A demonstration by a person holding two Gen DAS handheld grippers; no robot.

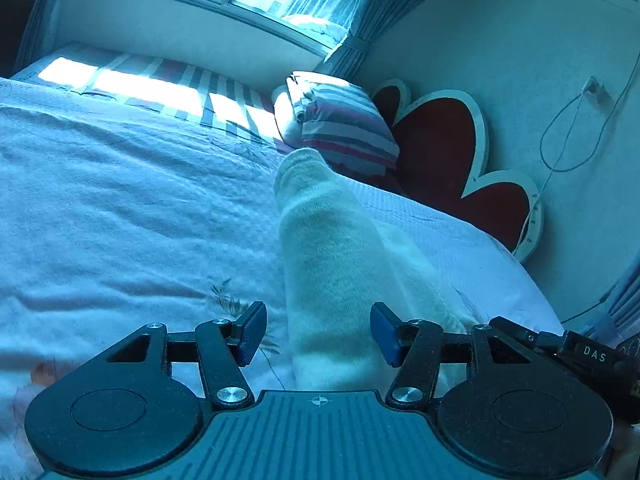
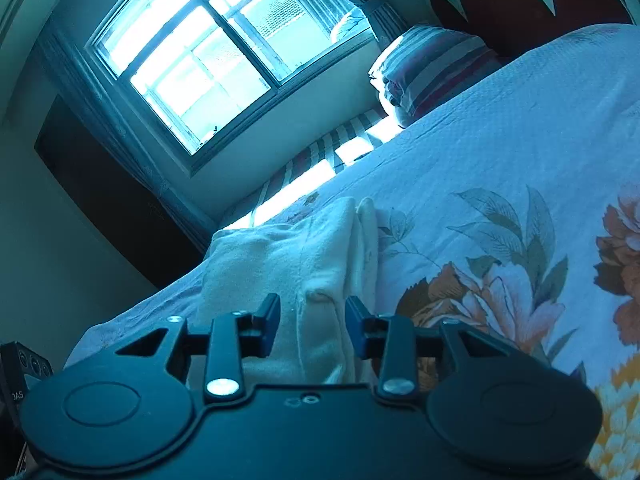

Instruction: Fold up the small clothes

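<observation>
A pale cream sock point(image 1: 332, 264) lies stretched out on the floral bedspread point(image 1: 120, 208), running away from the left gripper point(image 1: 318, 334). That gripper is open, with one pad on each side of the sock's near end. In the right wrist view the same cream cloth point(image 2: 304, 264) lies bunched and partly doubled over on the bedspread point(image 2: 500, 152). The right gripper point(image 2: 312, 326) is open, its blue pads to either side of a raised fold of the cloth, not pinching it. Part of the right gripper point(image 1: 576, 350) shows at the lower right of the left wrist view.
A striped pillow point(image 1: 344, 124) lies at the head of the bed beside a red heart-shaped headboard point(image 1: 444, 148). A window point(image 2: 200, 52) with curtains is on the far wall. A cable point(image 1: 568, 136) hangs on the wall. The bed's edge drops off at left in the right wrist view.
</observation>
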